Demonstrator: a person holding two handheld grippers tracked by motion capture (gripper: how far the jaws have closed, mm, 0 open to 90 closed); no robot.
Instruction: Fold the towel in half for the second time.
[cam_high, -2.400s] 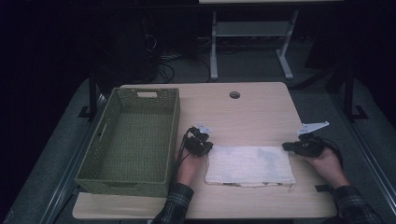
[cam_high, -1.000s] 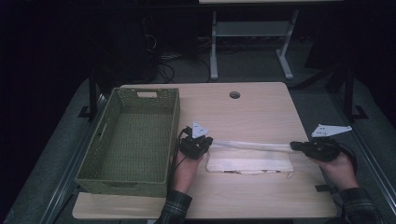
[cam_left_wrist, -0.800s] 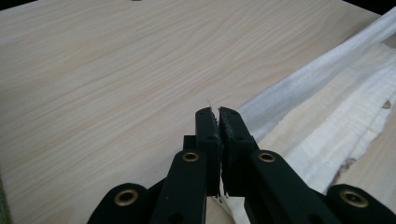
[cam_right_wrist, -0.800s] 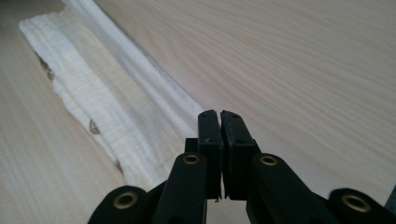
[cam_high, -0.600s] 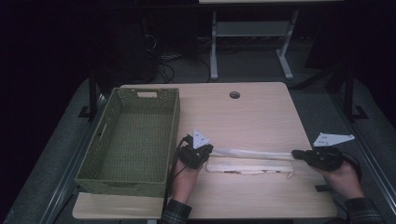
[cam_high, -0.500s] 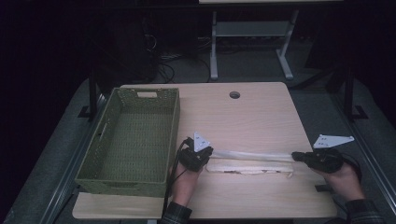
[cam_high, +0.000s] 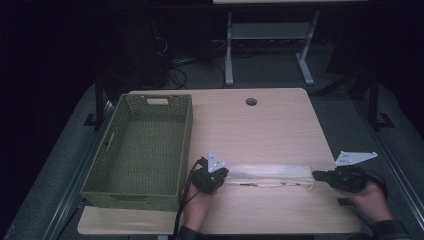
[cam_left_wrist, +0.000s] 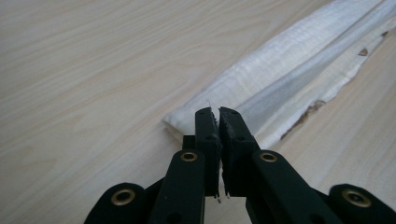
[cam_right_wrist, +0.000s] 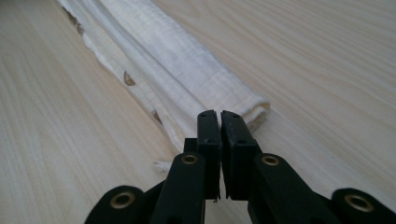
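A white cloth (cam_high: 270, 175) lies on the wooden table (cam_high: 260, 130) as a long narrow folded strip, running left to right near the front edge. My left gripper (cam_high: 224, 178) is at the strip's left end and my right gripper (cam_high: 316, 176) at its right end. In the left gripper view the jaws (cam_left_wrist: 218, 112) stand together on the corner of the cloth (cam_left_wrist: 289, 60). The right gripper view shows the same: the gripper (cam_right_wrist: 218, 114) is shut on the end of the cloth (cam_right_wrist: 177, 60), which has small brown marks along one edge.
A green woven basket (cam_high: 185, 145) with nothing in it stands on the left part of the table, close to my left hand. A round cable hole (cam_high: 251, 101) sits near the far edge. A metal stand (cam_high: 265, 35) rises from the floor beyond the table.
Both grippers have pulled the cloth's far edge toward the near side and lowered it. The wide flat rectangle has become a narrow folded strip lying on the table.
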